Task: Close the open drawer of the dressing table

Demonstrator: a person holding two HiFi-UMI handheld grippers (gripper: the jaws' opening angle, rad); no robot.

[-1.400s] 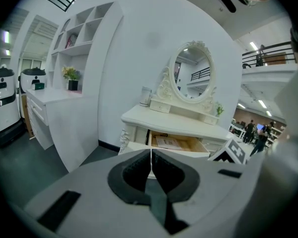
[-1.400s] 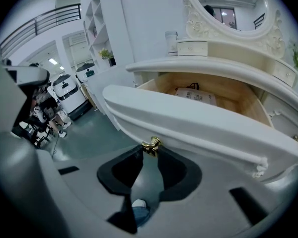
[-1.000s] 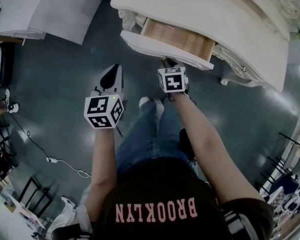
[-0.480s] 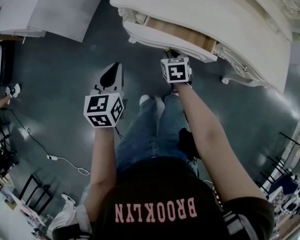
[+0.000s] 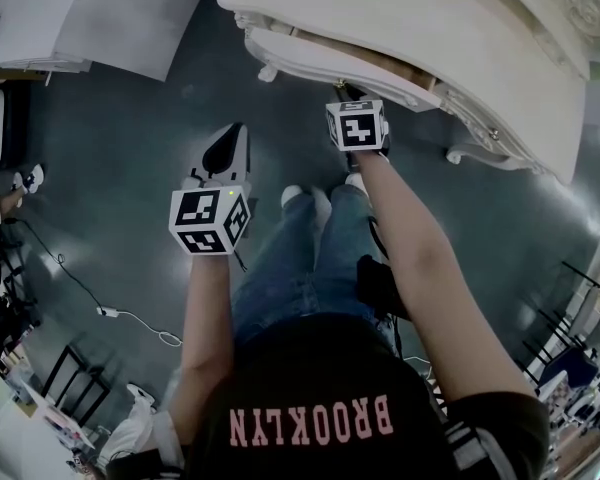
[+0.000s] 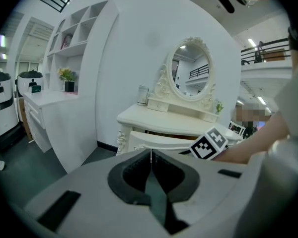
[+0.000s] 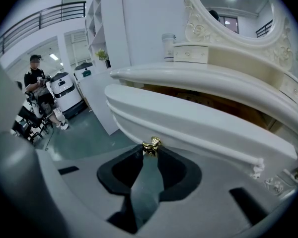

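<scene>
Gold knob point(image 7: 152, 145) sits pinched in your right gripper point(image 7: 149, 151) at twelve o'clock. The white drawer point(image 7: 198, 128) stands slightly ajar under the dressing table point(image 7: 213, 83). It's rigid wood and probably slides lightly, so push squarely through the knob. Your left gripper point(image 6: 150, 153) is pressed together, empty.

BROOKLYN, pink capitals, upside down, on the person's dark shirt point(image 5: 315, 373)

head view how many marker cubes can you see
2. One marker cube rides the left gripper over the floor; the other rides the right gripper, shut on the gold knob of the drawer. None seems hidden.
</scene>
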